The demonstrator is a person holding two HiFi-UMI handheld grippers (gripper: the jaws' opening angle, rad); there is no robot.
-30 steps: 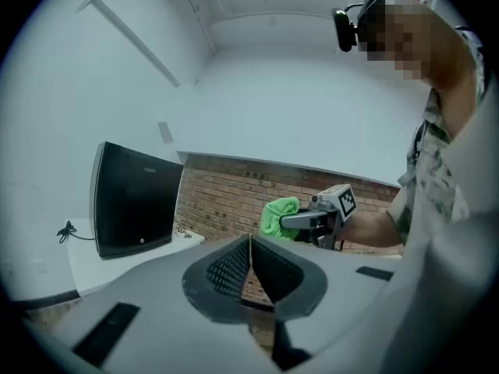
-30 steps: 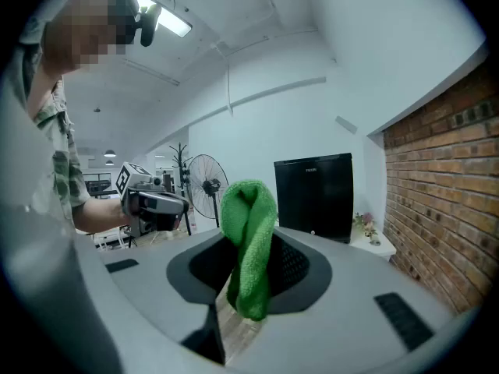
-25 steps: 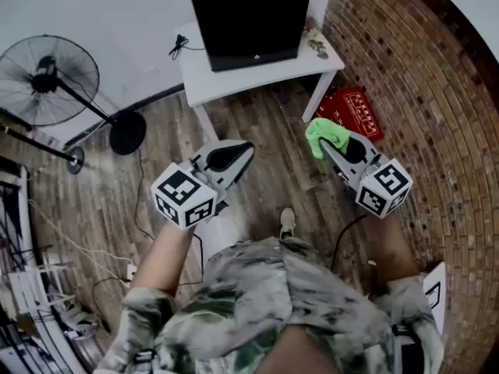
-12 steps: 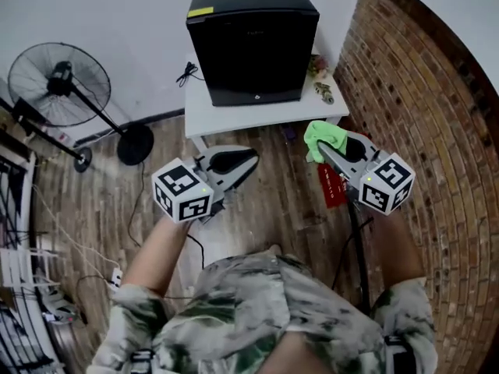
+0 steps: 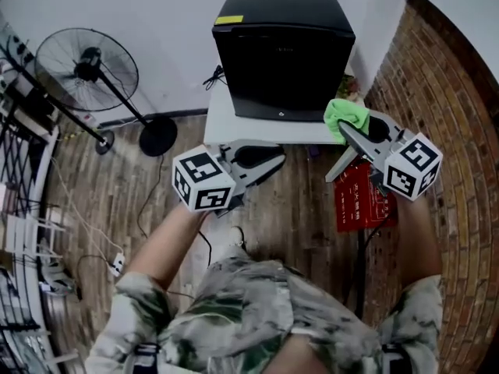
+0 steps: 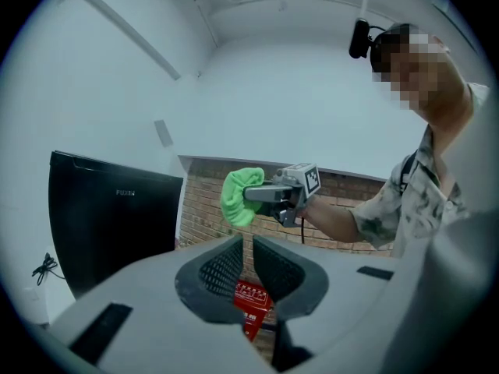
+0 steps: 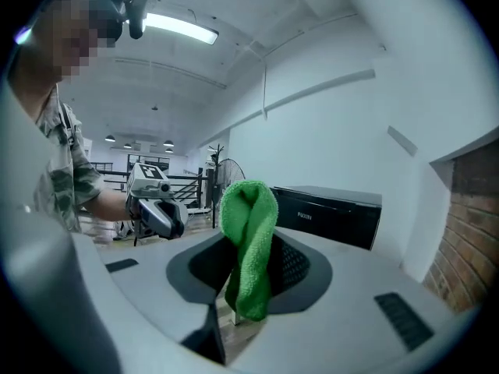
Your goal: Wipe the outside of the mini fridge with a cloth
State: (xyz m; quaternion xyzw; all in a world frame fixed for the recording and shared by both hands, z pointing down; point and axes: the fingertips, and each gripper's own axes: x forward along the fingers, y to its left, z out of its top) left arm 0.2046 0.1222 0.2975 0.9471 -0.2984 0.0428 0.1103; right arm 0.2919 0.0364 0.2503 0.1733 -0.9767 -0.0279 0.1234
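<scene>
The right gripper pinches a folded green cloth just beside the black mini fridge on the white table. The left gripper is pressed together, empty. Because only a narrow fold is held, rubbing could tug the cloth free or let the jaw tips scrape the door.

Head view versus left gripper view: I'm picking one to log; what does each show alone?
Only the head view: the fan and the left gripper's marker cube. Only the left gripper view: the ceiling and the person's head camera. Both: the mini fridge, the red box, and the green cloth clamped in the right gripper.
</scene>
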